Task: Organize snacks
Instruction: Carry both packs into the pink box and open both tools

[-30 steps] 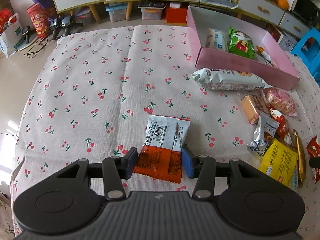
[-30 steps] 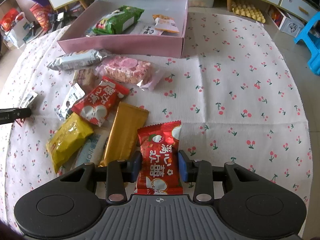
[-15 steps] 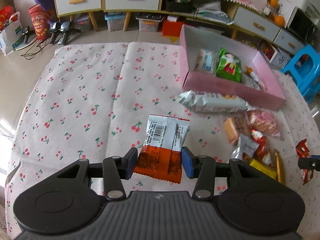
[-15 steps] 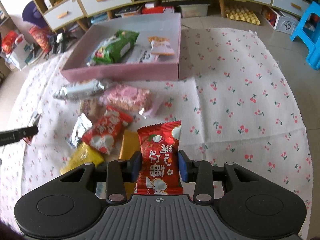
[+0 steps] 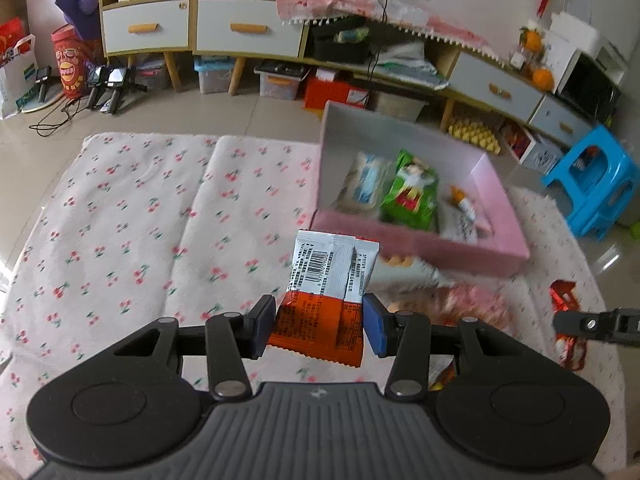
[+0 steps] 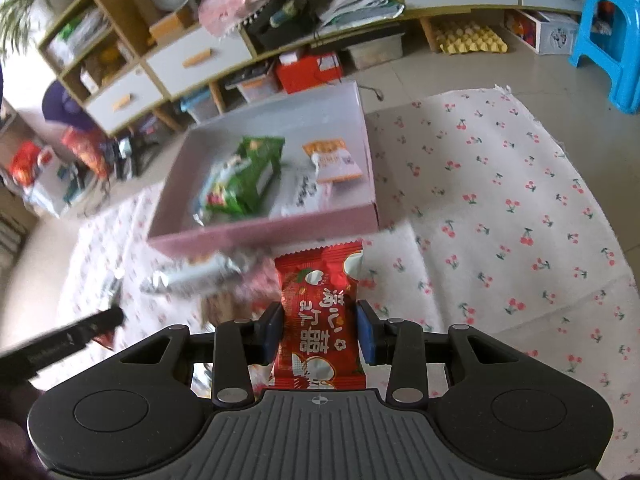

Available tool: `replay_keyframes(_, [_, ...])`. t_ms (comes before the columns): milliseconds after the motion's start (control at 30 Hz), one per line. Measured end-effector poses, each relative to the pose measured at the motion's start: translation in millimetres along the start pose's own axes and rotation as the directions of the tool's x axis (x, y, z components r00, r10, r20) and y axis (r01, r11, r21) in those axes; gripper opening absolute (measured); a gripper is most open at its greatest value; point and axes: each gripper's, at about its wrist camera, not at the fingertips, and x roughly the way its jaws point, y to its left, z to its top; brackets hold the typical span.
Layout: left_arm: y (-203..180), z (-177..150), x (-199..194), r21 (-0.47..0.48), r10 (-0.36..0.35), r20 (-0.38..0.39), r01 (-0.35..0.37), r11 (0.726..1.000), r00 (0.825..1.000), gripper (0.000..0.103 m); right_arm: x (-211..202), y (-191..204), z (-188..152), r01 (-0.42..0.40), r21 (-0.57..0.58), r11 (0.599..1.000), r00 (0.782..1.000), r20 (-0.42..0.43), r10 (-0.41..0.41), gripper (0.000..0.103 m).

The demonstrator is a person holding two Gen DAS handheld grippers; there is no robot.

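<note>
Left gripper [image 5: 319, 325]: fingers clamped on an orange packet [image 5: 325, 299], held above the cloth. Right gripper [image 6: 318, 334]: fingers clamped on a red packet [image 6: 320, 316]. Both face the pink box [image 5: 460, 249], likely for dropping in; loose snacks lie before it.

Tiled floor [image 5: 260, 116], low drawer cabinets [image 5: 248, 32]

Both snack packets are shiny crinkly foil-plastic: the orange-and-white packet [image 5: 329, 296] and the red packet [image 6: 320, 316]. The cherry-print cloth [image 5: 132, 240] looks like matt woven fabric. The pink box [image 6: 264, 232] seems to be smooth matt cardboard, and the blue stool [image 5: 596, 184] glossy plastic.
</note>
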Motion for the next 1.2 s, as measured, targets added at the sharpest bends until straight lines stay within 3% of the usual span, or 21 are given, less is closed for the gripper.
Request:
replay_keyframes(233, [-18.7, 27.9, 12.7, 0.018, -0.026, 0.041, 0.025, 1.0, 0.999, 0.043, 1.4, 4.2, 19.1, -0.056, 0.107, 0.993, 0.998, 0.025, 0.054, 0.036])
replay_keyframes(400, [-33.9, 54.8, 31.6, 0.078, -0.037, 0.053, 0.032, 0.996, 0.998, 0.043, 10.6, 7.0, 44.0, -0.025, 0.073, 0.997, 0.997, 0.073, 0.019, 0.037])
replay_keyframes(700, [-52.7, 81.3, 71.8, 0.217, 0.003, 0.082, -0.021, 0.976, 0.997, 0.043, 60.2, -12.6, 91.8, -0.074, 0.081, 0.994, 0.993, 0.101, 0.066, 0.037])
replay_keyframes(1200, [-52.5, 99.8, 120.8, 0.243, 0.06, 0.044, -0.069, 0.968, 0.997, 0.044, 111.4, -8.8, 126.1, -0.066, 0.005, 0.998, 0.989, 0.137, 0.065, 0.037])
